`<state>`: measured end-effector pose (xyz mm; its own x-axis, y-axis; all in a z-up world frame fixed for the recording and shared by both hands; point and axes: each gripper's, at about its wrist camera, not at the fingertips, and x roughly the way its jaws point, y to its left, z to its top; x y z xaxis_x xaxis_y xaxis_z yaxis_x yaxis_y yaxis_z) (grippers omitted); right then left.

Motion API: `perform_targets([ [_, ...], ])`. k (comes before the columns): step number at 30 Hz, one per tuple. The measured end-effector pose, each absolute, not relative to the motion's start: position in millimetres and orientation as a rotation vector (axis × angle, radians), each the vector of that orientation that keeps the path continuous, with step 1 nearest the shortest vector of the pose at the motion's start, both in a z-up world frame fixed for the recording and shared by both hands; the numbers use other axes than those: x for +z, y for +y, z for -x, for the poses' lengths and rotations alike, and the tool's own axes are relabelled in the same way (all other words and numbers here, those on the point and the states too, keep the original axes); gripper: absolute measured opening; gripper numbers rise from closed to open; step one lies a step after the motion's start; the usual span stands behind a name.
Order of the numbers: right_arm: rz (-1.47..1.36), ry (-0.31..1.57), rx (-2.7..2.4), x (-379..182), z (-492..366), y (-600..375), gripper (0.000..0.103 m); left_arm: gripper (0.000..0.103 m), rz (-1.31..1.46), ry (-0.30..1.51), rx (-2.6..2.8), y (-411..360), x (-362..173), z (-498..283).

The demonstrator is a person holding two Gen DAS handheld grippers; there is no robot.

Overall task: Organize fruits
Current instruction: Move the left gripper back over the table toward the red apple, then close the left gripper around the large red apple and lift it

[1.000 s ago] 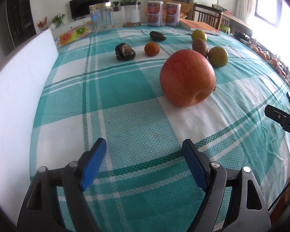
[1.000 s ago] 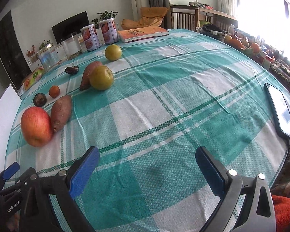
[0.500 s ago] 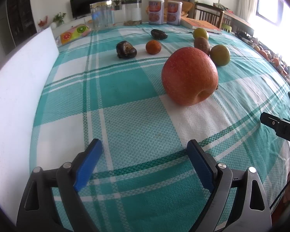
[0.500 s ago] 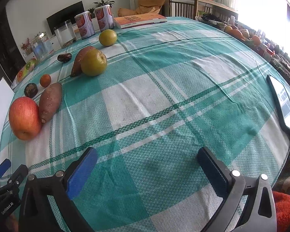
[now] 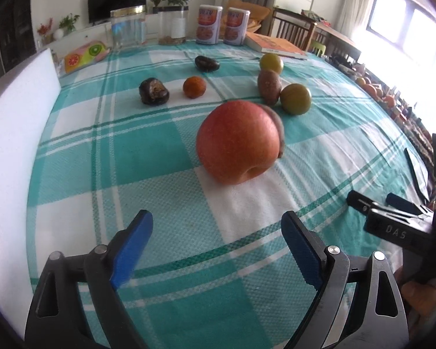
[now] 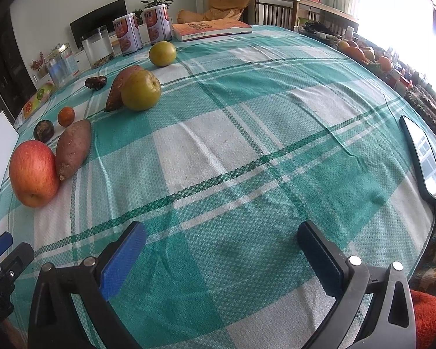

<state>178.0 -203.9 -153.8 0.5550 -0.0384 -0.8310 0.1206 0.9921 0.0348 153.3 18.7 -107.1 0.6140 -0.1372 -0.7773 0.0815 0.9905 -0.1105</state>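
Left wrist view: the red apple point(image 5: 237, 142) sits dead ahead of the left gripper point(image 5: 216, 242), whose jaws gape wide and empty, nearer than the right gripper point(image 6: 221, 257), also spread wide on nothing.

On the checked tablecloth point(image 6: 247, 145): one apple, touching one of two sweet potatoes point(image 6: 73, 147) that lies lengthwise away from the claw; two green-yellow fruits point(image 6: 141, 90), one small orange point(image 5: 194, 87), two dark fruits point(image 5: 154, 91).
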Motion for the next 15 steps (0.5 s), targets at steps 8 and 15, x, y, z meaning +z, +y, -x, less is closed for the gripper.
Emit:
perform_targets([
  [8, -0.096, 0.977, -0.093, -153.3, -178.2, -203.3, 0.103, 0.091, -0.018, 0.86, -0.15, 0.9, -81.0, -215.2],
  [15, -0.096, 0.976, -0.092, -153.3, -178.1, -203.6, 0.103, 0.072, -0.034, 0.915, -0.228, -5.1, -99.2, -229.9],
])
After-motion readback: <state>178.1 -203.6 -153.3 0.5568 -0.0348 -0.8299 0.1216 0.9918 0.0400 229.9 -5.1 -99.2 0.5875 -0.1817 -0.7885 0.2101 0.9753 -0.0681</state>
